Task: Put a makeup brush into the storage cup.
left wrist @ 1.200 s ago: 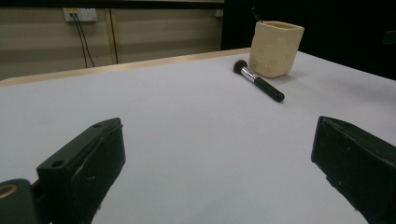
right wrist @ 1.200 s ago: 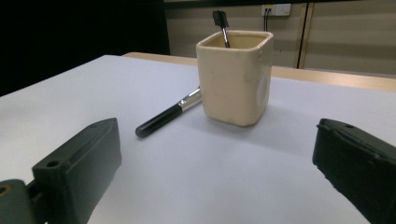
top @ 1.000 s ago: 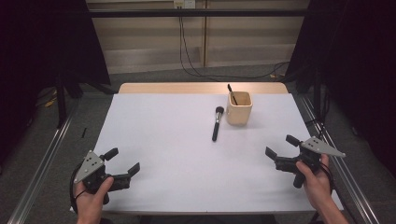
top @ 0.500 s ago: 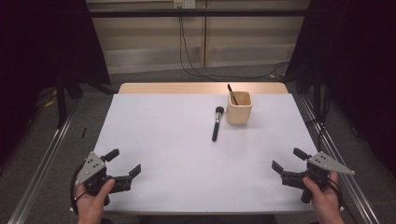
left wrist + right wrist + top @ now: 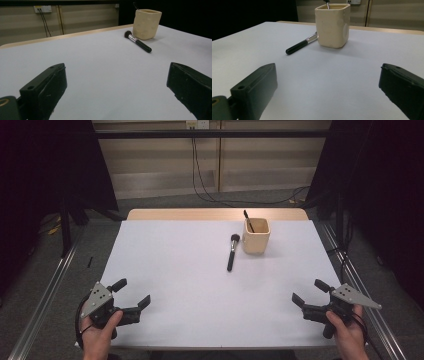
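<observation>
Near the table's (image 5: 165, 250) front corners, both grippers, left (image 5: 131, 296) and right (image 5: 310, 292), gape apart; makeup brush (image 5: 232, 252) lies beside a cream cup (image 5: 256, 239), nothing between.

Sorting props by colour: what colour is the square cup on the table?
The square ceramic-looking cup is cream, a pale beige; the right gripper view shows it best.

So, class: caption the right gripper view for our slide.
Open right gripper faces a cream cup beside a black-handled brush.

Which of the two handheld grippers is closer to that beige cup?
Right. The right gripper sits near-right of the beige cup; the left gripper waits farther off at the near-left corner.
</observation>
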`<state>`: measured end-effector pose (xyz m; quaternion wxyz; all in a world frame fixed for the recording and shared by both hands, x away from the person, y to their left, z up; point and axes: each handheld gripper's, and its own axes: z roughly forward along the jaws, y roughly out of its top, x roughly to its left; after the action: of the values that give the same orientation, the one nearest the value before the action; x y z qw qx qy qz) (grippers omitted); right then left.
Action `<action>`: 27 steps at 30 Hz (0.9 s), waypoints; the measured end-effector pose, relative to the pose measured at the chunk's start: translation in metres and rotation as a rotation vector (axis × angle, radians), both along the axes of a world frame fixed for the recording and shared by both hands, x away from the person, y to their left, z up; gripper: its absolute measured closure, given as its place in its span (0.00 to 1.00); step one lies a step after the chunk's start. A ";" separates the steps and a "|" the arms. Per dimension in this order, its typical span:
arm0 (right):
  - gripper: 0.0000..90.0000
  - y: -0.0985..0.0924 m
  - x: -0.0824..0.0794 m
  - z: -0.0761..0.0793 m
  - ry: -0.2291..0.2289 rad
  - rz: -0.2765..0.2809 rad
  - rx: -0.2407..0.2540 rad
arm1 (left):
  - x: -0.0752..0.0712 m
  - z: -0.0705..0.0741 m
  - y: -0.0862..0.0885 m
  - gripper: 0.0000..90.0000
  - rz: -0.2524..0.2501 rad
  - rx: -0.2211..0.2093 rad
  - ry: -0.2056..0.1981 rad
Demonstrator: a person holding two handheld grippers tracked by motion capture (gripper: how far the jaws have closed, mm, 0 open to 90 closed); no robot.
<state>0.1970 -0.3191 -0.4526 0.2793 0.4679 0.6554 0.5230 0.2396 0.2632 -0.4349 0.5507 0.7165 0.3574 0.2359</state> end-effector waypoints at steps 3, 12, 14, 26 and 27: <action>0.01 0.001 0.001 0.001 -0.004 0.000 0.004 | 0.001 -0.001 0.001 0.03 0.001 0.002 0.003; 0.02 0.006 0.007 0.003 -0.001 0.005 0.003 | 0.003 -0.002 0.001 0.03 0.000 -0.009 0.011; 0.02 0.007 0.007 0.003 -0.003 0.002 0.009 | 0.004 -0.002 0.001 0.03 -0.007 -0.002 0.010; 0.02 0.015 0.022 0.008 -0.002 0.024 0.004 | 0.005 -0.001 0.000 0.03 -0.004 -0.003 0.005; 0.02 0.016 0.024 0.008 -0.005 0.028 0.002 | 0.005 -0.001 0.000 0.03 -0.003 -0.002 0.004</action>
<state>0.2210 -0.3031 -0.4446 0.2732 0.4576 0.6606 0.5287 0.2442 0.2628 -0.4360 0.5513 0.7169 0.3575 0.2332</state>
